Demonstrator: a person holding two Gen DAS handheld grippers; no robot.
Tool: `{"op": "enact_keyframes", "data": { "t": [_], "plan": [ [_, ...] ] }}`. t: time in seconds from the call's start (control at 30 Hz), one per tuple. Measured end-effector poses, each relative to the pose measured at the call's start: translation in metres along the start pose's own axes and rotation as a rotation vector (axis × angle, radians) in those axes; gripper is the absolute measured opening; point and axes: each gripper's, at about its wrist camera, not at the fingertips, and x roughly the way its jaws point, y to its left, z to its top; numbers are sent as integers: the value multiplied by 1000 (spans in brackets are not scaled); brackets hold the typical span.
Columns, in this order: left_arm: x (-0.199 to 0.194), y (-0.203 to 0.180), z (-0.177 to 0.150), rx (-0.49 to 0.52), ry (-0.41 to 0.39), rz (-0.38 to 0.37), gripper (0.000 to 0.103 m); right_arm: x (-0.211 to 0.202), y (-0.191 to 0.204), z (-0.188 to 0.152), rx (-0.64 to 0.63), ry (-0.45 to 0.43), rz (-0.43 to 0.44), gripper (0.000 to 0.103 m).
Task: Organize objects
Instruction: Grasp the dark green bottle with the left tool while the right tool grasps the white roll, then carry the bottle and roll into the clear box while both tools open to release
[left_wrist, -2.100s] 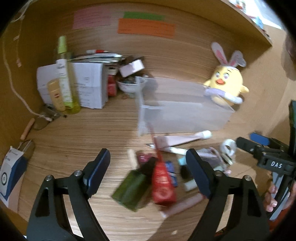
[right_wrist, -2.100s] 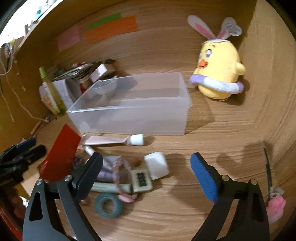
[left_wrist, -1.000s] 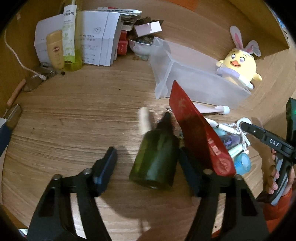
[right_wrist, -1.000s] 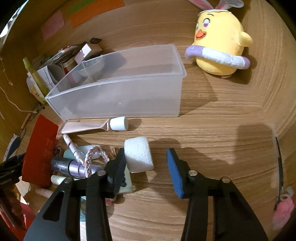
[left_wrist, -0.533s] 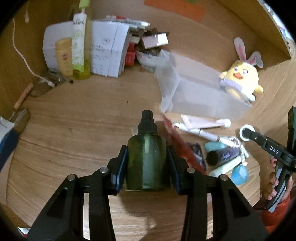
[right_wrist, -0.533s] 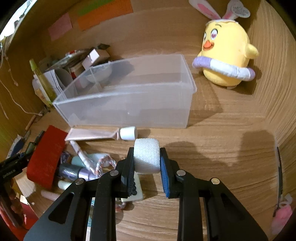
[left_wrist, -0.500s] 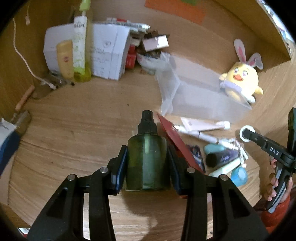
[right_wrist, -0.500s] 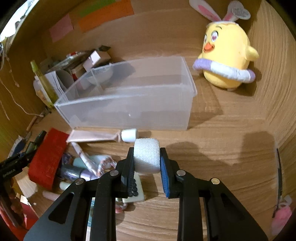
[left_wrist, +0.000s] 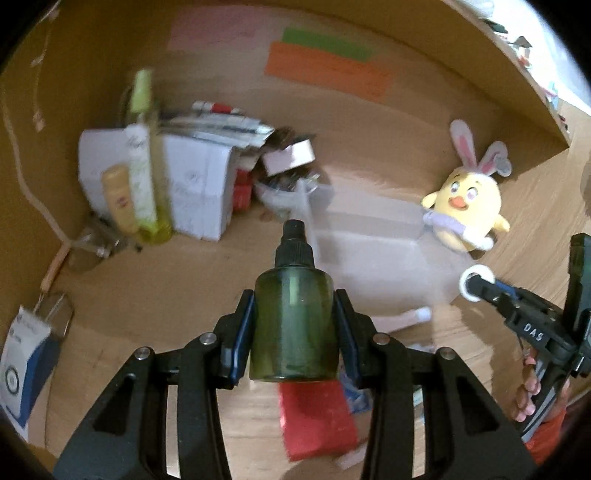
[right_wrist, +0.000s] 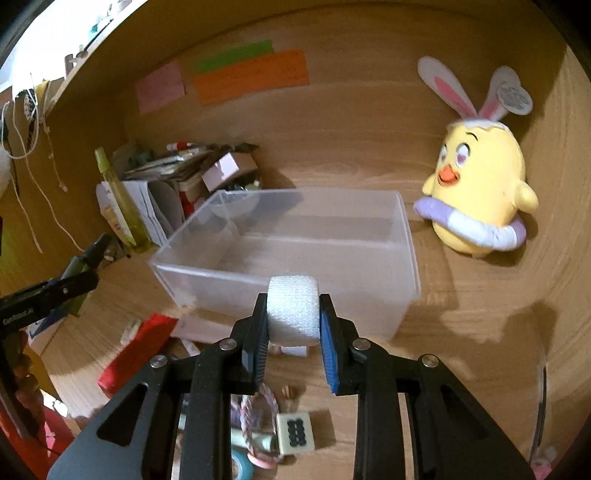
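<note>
Left gripper (left_wrist: 295, 332) fingers clamped on a dark green translucent plastic spray bottle (left_wrist: 294, 317) with black nozzle, held upright above the wooden worktop (left_wrist: 155, 295), clear of it. Right gripper (right_wrist: 293, 325) fingers pinched narrow on a white gauze bandage roll (right_wrist: 293, 312), hanging just in front of the clear plastic storage bin (right_wrist: 404, 258), which looks empty. Leftover clutter lies below: red flat packet (right_wrist: 138, 349), mahjong tile (right_wrist: 295, 432). Risks: smooth round bottle could slip or twist in the pads; soft roll could squash and pop out; both grippers heading for one bin could collide or knock its wall. Readable writing: "DAS" on the right gripper body; wall notes too blurred.
</note>
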Motion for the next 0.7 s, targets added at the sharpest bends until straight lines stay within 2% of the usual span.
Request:
{"op": "enact_keyframes", "data": {
  "t": [0.2,0.5,0.7],
  "plan": [
    [12,-22,24,68,-48,36,41,2,0,23,-29,-46,4,23],
    [44,-41,56,77,-5,-56,41,17,-5,50,-33,-59,16,23],
    [70,-54,72,102,22,-77,41,26,-17,62,-23,-45,-4,23]
  ]
}}
